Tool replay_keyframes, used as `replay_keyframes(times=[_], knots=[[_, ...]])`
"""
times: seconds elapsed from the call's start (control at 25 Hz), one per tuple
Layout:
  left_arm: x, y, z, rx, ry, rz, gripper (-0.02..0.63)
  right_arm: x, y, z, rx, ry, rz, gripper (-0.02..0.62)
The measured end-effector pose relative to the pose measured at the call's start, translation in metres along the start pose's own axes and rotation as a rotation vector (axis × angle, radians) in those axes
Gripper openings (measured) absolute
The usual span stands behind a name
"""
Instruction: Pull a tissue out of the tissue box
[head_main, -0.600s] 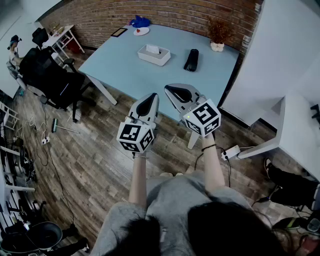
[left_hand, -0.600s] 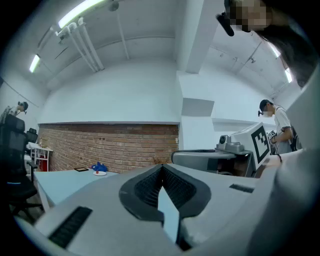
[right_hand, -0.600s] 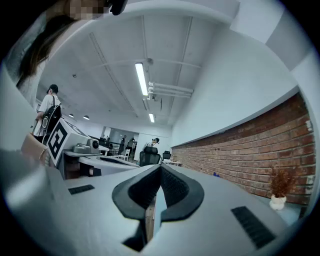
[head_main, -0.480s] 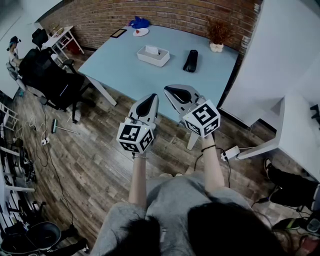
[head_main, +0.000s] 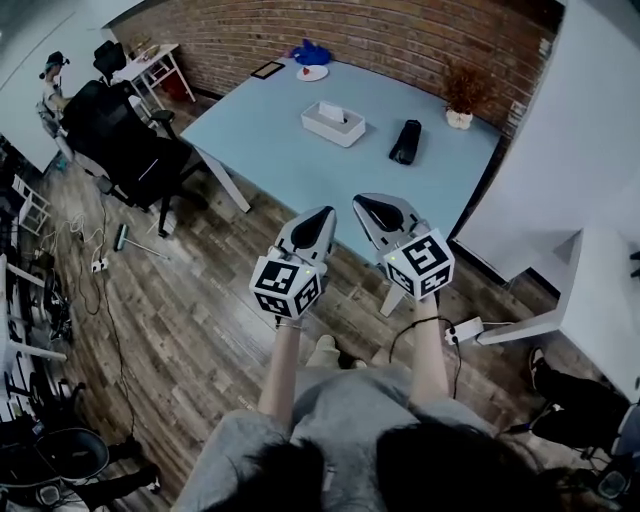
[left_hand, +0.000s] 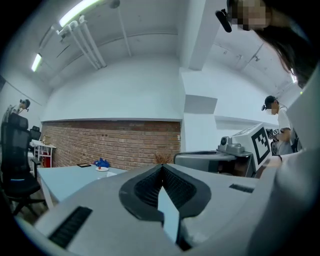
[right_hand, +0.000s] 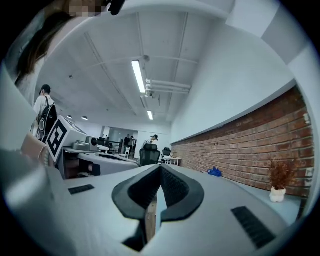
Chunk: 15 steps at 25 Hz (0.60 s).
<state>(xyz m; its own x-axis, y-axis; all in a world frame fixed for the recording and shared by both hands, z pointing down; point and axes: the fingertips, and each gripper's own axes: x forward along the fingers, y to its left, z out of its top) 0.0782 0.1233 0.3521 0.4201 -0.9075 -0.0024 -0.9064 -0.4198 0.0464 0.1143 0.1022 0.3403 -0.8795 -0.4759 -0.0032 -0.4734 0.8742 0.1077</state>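
Tissue box (head_main: 333, 126): white, low, on the pale blue counter (head_main: 270, 160), toward its far side; a white tissue (head_main: 331, 109) stands up from the top slot; nothing touches box or tissue

Left tool (head_main: 323, 213): held level in the air over the counter's near edge, well apart from the tissue box; jaws closed, tips meeting, nothing between them; marker cube at its rear, nearest the person

Right tool (head_main: 362, 201): just beside the left tool, likewise level and well apart from the box; jaws pressed together and empty; marker cube at its rear

Black object (head_main: 405, 141): oblong, lying on the counter to the right of the tissue box and apart from it; possibly a pouch or case, too small to tell

Potted plant (head_main: 461, 101): dry brown sprigs in a small white pot, at the counter's far right corner

Blue object (head_main: 312, 52): at the counter's far edge, near the brick wall (head_main: 380, 35); a small white plate (head_main: 312, 72) just in front of it; a dark flat frame (head_main: 267, 70) to the left of the plate

Office chair (head_main: 125, 150): black, on the wooden floor (head_main: 190, 320), left of the counter
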Motion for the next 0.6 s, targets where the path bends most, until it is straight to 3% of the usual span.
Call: replay_keyframes(times=[0.6], knots=[[0.009,0.055,-0.003,-0.015,-0.023,0.025,0.003,0.049,-0.016,-0.003,0.046,-0.028,-0.020,-0.002]])
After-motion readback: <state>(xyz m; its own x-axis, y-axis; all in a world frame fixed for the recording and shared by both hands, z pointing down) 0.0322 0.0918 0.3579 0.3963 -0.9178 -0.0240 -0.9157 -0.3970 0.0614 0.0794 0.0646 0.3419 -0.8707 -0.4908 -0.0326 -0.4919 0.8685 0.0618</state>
